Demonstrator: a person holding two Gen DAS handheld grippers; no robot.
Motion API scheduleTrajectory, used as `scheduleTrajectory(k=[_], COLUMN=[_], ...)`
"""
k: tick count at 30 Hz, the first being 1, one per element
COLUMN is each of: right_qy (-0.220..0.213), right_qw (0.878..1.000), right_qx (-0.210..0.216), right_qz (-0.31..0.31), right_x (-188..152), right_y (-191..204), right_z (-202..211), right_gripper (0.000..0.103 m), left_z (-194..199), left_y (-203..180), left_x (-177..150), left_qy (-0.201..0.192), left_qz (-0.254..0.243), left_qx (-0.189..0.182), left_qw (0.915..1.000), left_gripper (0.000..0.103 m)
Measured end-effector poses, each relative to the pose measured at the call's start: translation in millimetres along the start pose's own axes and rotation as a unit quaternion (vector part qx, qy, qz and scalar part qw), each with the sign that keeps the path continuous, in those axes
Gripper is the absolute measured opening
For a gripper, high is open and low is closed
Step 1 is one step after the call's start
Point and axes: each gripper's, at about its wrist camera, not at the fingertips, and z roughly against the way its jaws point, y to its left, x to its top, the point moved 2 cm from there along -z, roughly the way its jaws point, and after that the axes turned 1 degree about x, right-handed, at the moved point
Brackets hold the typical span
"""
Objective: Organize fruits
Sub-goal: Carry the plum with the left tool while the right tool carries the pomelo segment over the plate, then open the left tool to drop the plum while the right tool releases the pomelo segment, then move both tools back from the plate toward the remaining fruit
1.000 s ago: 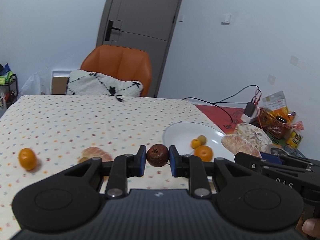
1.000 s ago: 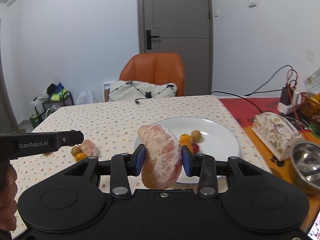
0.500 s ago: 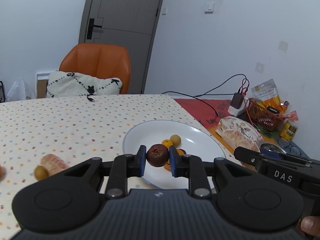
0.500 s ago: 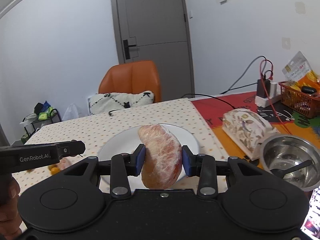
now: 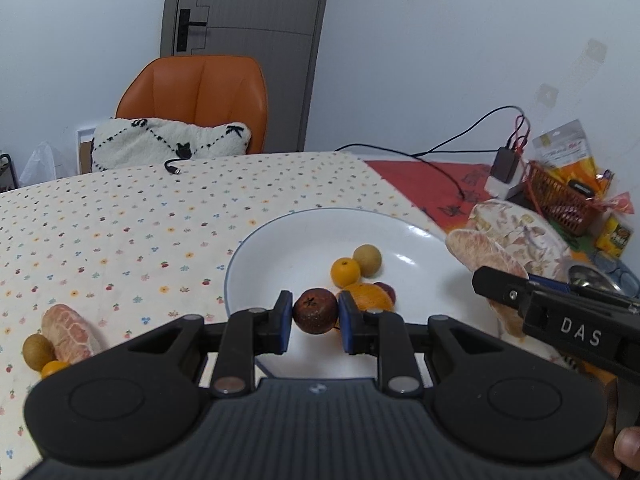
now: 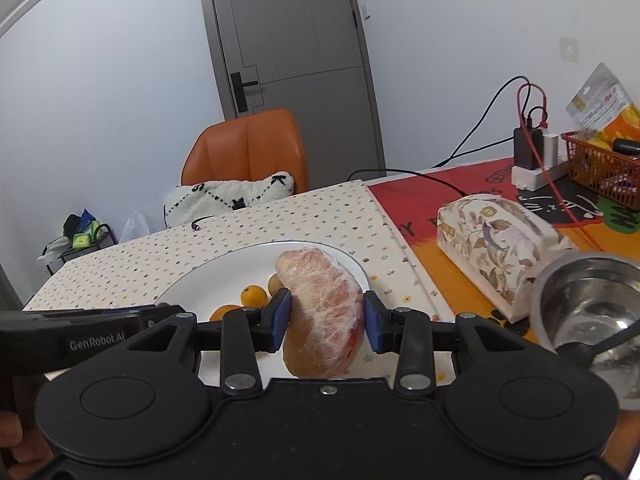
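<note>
My left gripper [image 5: 314,325] is shut on a small dark red-brown fruit [image 5: 315,311] and holds it over the near rim of the white plate [image 5: 280,248]. On the plate lie two oranges [image 5: 345,271], a brownish-green round fruit [image 5: 367,260] and a dark red fruit [image 5: 385,290]. My right gripper [image 6: 326,326] is shut on a peeled pomelo segment [image 6: 322,312] over the plate's right side [image 6: 208,276]; the segment also shows in the left wrist view [image 5: 482,256]. A second pomelo segment [image 5: 72,332], a small brown fruit [image 5: 37,352] and a small orange [image 5: 54,368] lie on the dotted tablecloth to the left.
An orange chair [image 5: 196,100] with a white cushion [image 5: 168,142] stands at the table's far side. To the right are a floral tissue box [image 6: 496,244], a steel bowl [image 6: 588,304], a power strip with cables [image 6: 532,168] and a snack basket [image 6: 600,168].
Both grippers have moved over the plate with their fruits still held. The plate looks nearer and more central in both views. The lone orange at far left has left the view.
</note>
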Motion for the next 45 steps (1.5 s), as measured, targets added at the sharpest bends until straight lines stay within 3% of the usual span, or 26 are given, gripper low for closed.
scheduleTrajectory(k=[9, 11, 14, 16, 20, 30, 33, 39, 45], right_qy=[0.009, 0.009, 0.005, -0.003, 0.004, 0.012, 0.009, 0.007, 0.011], right_qw=[1.000, 1.000, 1.000, 1.000, 1.000, 1.000, 1.000, 1.000, 0.999], right_qx=[-0.001, -0.002, -0.012, -0.006, 0.002, 0.016, 0.015, 0.026, 0.036], right_qz=[0.004, 0.001, 0.006, -0.001, -0.023, -0.019, -0.016, -0.010, -0.007], right_x=[-2, -2, -2, -2, -3, -11, -11, -12, -14], right_y=[6, 6, 10, 12, 13, 36, 43, 63, 81], right_z=[-26, -28, -27, -22, -17, 5, 12, 22, 26], right_gripper=[0.037, 0.038, 0.054, 0.064, 0.064, 0.079, 0.092, 0.103, 0.103], left_z=[1, 3, 8, 13, 24, 52, 61, 83, 101], left_y=[9, 13, 17, 20, 30, 67, 81, 101, 120], left_x=[3, 4, 3, 4, 2, -2, -5, -10, -17], left_qy=[-0.001, -0.002, -0.009, -0.013, -0.020, -0.014, -0.010, -0.015, -0.020], left_qz=[-0.001, 0.001, 0.002, -0.001, 0.002, 0.033, 0.041, 0.049, 0.051], left_qx=[0.016, 0.021, 0.027, 0.029, 0.037, 0.061, 0.068, 0.081, 0.093], left_qw=[0.9999, 0.9998, 0.9996, 0.9995, 0.9991, 0.9975, 0.9968, 0.9954, 0.9941], left_gripper=[0.034, 0.050, 0.073, 0.079, 0.089, 0.097, 0.097, 0.098, 0.103])
